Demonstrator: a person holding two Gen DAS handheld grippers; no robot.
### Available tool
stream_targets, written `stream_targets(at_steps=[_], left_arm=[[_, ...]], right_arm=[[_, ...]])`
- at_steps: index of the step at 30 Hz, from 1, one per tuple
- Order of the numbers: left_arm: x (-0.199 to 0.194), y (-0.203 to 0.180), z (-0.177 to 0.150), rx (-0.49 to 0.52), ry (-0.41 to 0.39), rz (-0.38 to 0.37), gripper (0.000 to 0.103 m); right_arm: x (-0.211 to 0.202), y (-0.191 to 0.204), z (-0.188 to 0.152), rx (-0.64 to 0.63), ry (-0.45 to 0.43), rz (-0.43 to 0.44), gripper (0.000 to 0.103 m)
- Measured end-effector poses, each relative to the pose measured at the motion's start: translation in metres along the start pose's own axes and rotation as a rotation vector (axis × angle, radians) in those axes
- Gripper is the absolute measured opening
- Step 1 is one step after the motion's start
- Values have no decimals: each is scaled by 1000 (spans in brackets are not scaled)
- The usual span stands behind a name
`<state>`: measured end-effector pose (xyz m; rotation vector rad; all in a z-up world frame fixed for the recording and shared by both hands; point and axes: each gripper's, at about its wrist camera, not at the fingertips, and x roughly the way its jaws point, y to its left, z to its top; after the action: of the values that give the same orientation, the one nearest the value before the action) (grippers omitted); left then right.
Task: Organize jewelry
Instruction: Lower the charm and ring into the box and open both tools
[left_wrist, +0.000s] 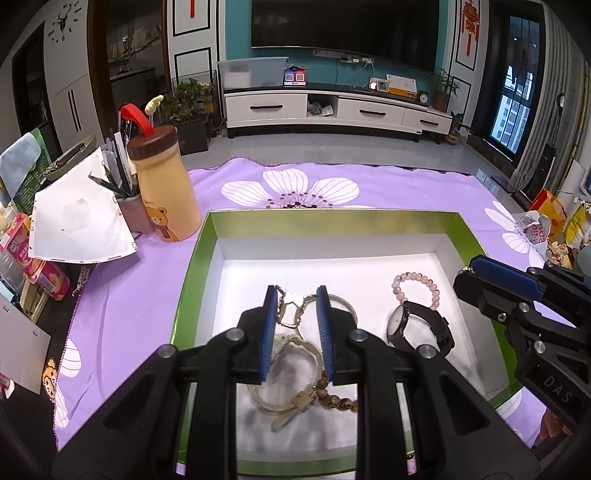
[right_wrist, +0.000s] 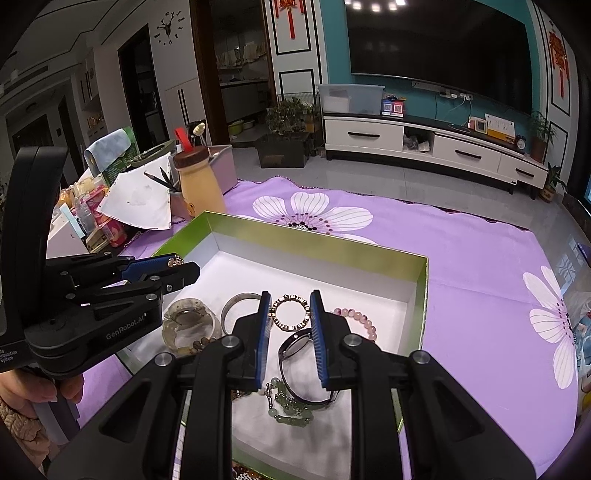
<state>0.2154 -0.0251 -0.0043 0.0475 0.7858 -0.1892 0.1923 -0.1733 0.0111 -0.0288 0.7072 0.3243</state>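
The jewelry is gathered in the green-rimmed box (left_wrist: 192, 266) at frame centre. 2 grippers, left gripper (left_wrist: 296, 295) and right gripper (right_wrist: 287, 301), are held above it, jaws partly parted, empty, seemingly for picking the black watch (right_wrist: 295, 347).

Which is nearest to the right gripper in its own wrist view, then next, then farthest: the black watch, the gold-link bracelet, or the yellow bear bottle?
From the right gripper:
1. Black watch, in the box, right between the gripper's fingers.
2. Gold-link bracelet, just beyond the fingertips, deeper in the box.
3. Yellow bear bottle, outside the box, far back on the left.
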Motion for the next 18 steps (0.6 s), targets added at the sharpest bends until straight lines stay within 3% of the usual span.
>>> stream_targets(at_steps=[18], left_arm=[[20, -1, -4, 8, 41, 8, 21]], right_arm=[[20, 1, -5, 7, 52, 11, 21]])
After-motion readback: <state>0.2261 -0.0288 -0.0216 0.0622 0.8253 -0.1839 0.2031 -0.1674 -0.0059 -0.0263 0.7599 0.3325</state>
